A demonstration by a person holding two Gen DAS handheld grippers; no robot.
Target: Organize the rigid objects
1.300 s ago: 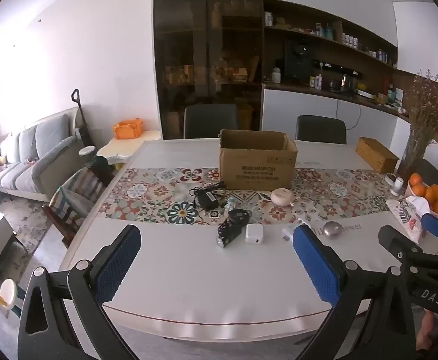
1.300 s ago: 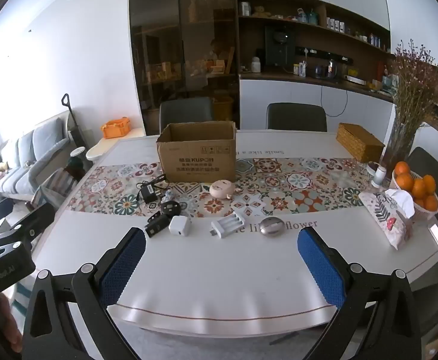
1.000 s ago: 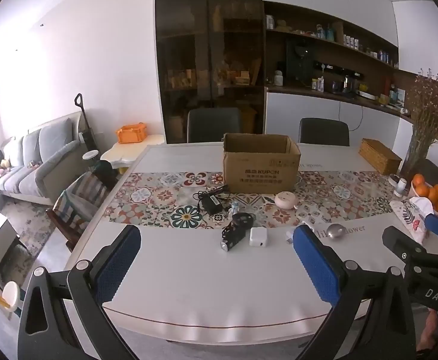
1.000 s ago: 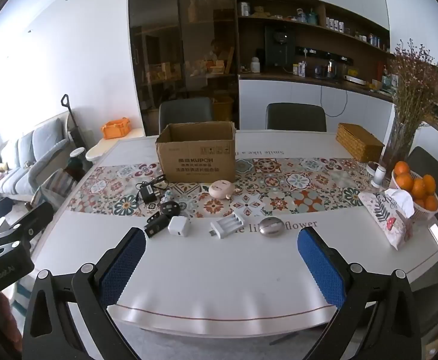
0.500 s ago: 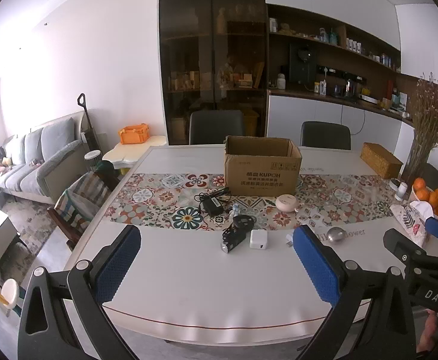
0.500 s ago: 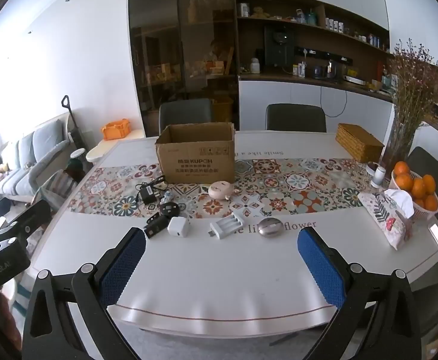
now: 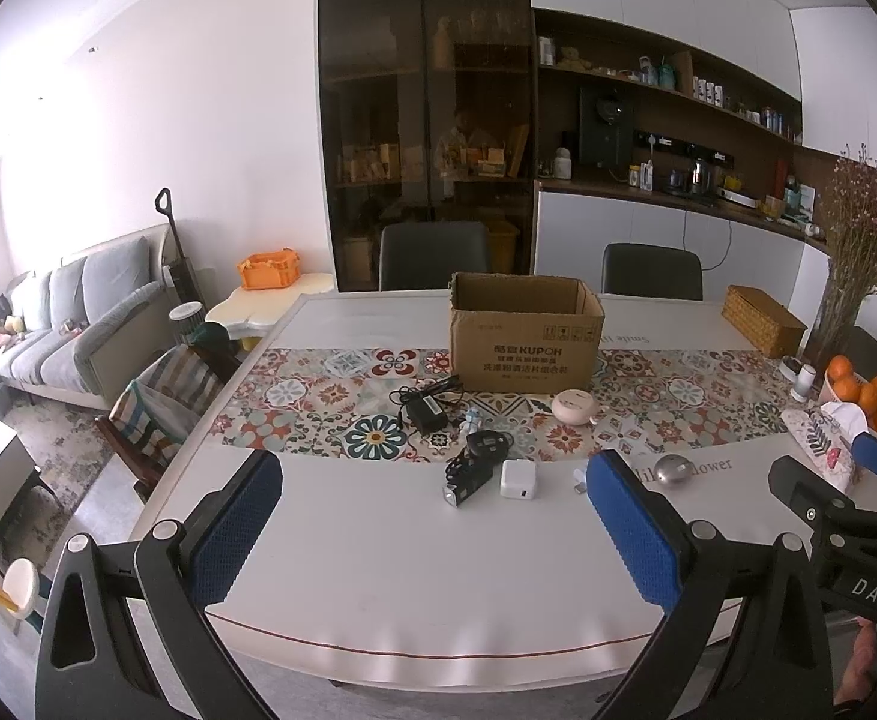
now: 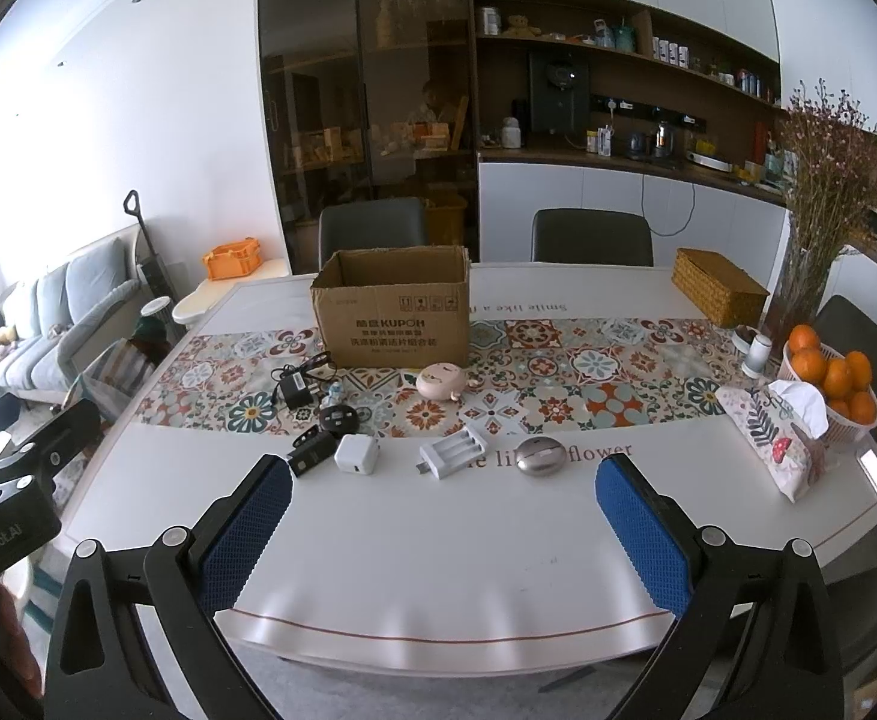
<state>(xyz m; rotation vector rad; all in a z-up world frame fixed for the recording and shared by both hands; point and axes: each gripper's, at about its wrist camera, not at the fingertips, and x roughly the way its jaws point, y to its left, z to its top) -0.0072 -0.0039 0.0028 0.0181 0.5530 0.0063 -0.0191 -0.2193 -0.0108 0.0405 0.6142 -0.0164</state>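
The small things are lying in a loose cluster just in front of the cardboard box: a white charger, a battery holder, a silver oval, a black adapter. None is sitting in the box yet. The left gripper and right gripper are both hovering spread and empty near the table edge, so sorting seems to be just starting; next, one must be reaching forward to the cluster.

White walls; grey sofa at left. Dark glass cabinet, wooden shelves, two chairs behind table.
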